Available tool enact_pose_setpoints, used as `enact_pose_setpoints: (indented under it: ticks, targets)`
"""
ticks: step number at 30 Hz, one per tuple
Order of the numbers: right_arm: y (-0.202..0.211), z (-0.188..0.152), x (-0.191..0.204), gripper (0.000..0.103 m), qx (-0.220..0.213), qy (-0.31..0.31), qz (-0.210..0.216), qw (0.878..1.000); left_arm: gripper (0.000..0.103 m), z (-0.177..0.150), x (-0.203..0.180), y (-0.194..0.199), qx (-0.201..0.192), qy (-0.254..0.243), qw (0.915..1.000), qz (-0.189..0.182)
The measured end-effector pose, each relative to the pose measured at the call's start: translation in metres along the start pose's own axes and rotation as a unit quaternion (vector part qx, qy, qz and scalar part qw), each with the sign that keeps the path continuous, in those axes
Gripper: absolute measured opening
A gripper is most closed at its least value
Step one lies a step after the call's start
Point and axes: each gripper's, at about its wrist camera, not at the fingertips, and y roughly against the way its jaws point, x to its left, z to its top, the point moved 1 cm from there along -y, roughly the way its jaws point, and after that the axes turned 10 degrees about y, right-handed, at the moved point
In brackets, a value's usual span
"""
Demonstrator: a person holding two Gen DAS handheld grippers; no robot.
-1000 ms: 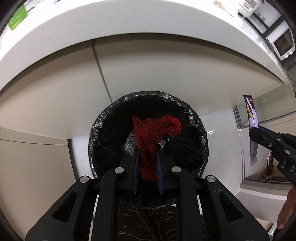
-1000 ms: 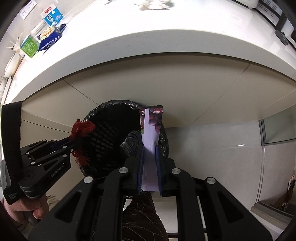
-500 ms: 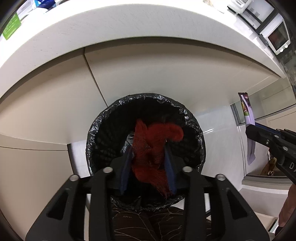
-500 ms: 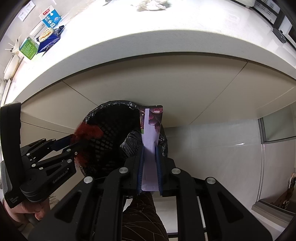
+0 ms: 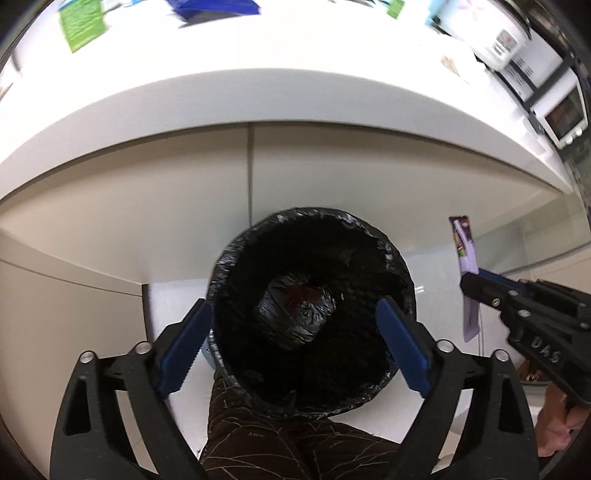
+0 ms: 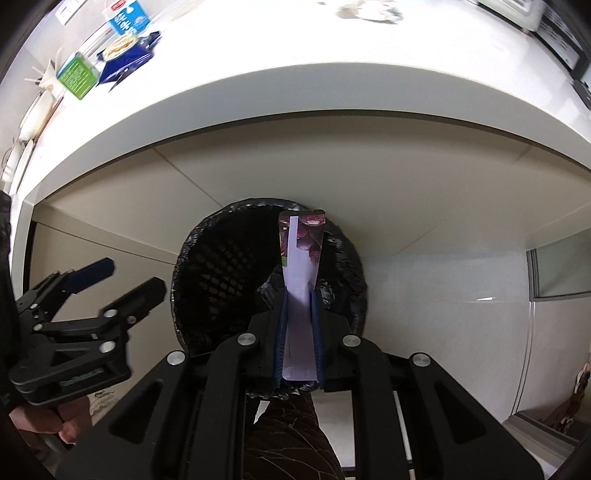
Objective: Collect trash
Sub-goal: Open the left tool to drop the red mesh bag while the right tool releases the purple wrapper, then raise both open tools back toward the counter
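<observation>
A black bin with a black bag liner (image 5: 229, 258) stands on the floor against the cabinet, straight below my left gripper (image 5: 291, 314). Its jaws are opening wide, with nothing between the blue pads (image 5: 184, 343). A red mesh bundle (image 5: 303, 295) lies deep in the bin on crumpled black plastic. My right gripper (image 6: 300, 295) is shut on a flattened purple drink carton (image 6: 301, 251), held upright over the bin's right rim (image 6: 354, 266). The right wrist view shows the left gripper (image 6: 131, 278) open beside the bin. The left wrist view shows the carton (image 5: 466, 254) at the right.
A white countertop (image 6: 332, 92) overhangs beige cabinet doors behind the bin. On it stand a green carton (image 6: 75, 75), a blue-and-white milk carton (image 6: 127, 20), a blue packet (image 6: 125, 55) and crumpled paper (image 6: 369, 11). A microwave (image 5: 561, 110) is far right. A dark trouser leg (image 5: 295, 443) is below.
My left gripper's jaws spread apart and the red mesh bundle fell into the bin. The left gripper then lifted a little. The right gripper kept still with the carton.
</observation>
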Motion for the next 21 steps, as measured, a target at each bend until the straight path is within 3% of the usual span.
enact_pose_setpoints:
  ticks: [3, 16, 21]
  targets:
    - [-0.006, 0.004, 0.007, 0.012, 0.002, 0.01, 0.005, 1.0, 0.097, 0.003, 0.011, 0.009, -0.013, 0.012, 0.9998, 0.007]
    - [-0.031, 0.027, 0.041, 0.013, 0.01, 0.052, 0.021, 0.998, 0.097, 0.011, 0.054, 0.032, -0.03, 0.053, 0.9977, 0.03]
    - [-0.032, 0.029, 0.05, 0.025, 0.007, 0.06, 0.014, 0.998, 0.097, 0.013, 0.063, 0.033, -0.029, 0.058, 0.9971, 0.041]
